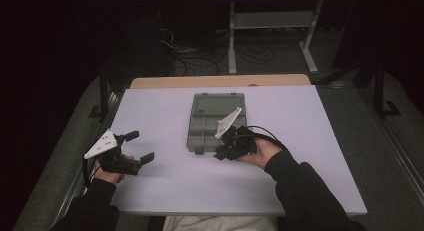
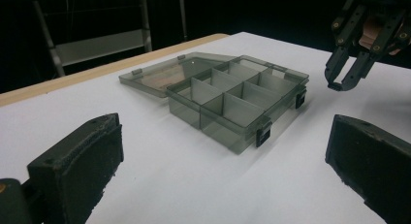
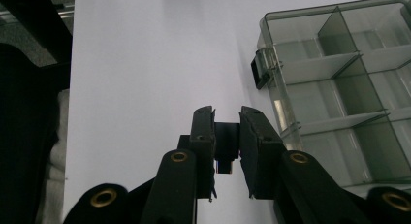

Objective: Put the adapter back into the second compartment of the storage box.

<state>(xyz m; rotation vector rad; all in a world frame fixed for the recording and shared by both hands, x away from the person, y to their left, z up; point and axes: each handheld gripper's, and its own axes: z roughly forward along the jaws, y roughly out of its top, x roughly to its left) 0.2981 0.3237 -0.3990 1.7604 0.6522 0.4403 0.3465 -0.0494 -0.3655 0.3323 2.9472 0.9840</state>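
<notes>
Smoky grey plastic marks the landmark: an organiser box, lid laid open, mid-table, its long axis running away from the person and its latched front wall facing them. Left of the box and well apart, the left gripper hangs with fingers spread wide and empty, aimed at that wall. At the box's near right corner, the right gripper is much the nearer, with jaws drawn nearly together. A small dark piece sits in the gap; I cannot tell whether it is a front latch.
</notes>
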